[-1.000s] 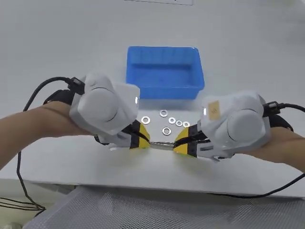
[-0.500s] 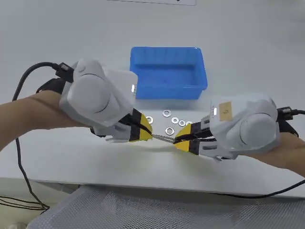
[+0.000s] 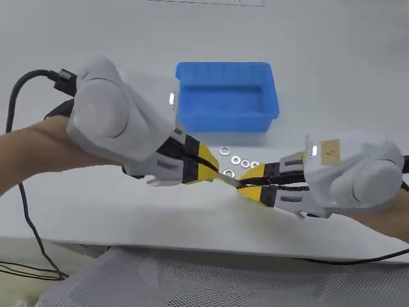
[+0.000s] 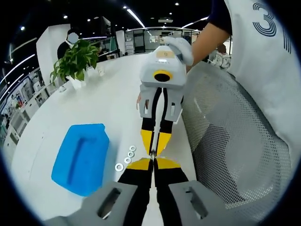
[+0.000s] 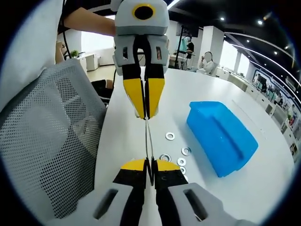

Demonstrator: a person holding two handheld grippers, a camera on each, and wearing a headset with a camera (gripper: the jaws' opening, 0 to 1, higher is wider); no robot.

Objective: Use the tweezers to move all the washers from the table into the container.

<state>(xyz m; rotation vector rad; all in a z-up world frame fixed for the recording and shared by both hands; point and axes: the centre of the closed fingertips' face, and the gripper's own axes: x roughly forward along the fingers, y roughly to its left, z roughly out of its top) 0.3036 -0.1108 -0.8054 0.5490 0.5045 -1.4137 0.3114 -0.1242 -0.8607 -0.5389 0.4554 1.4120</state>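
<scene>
Tweezers span between the left tongs and right tongs, each clamped shut on one end, just in front of the blue container. Washers lie on the surface between tweezers and container. A shirt bears "3". Compared with one second ago, the tweezers' left end sits higher.
</scene>
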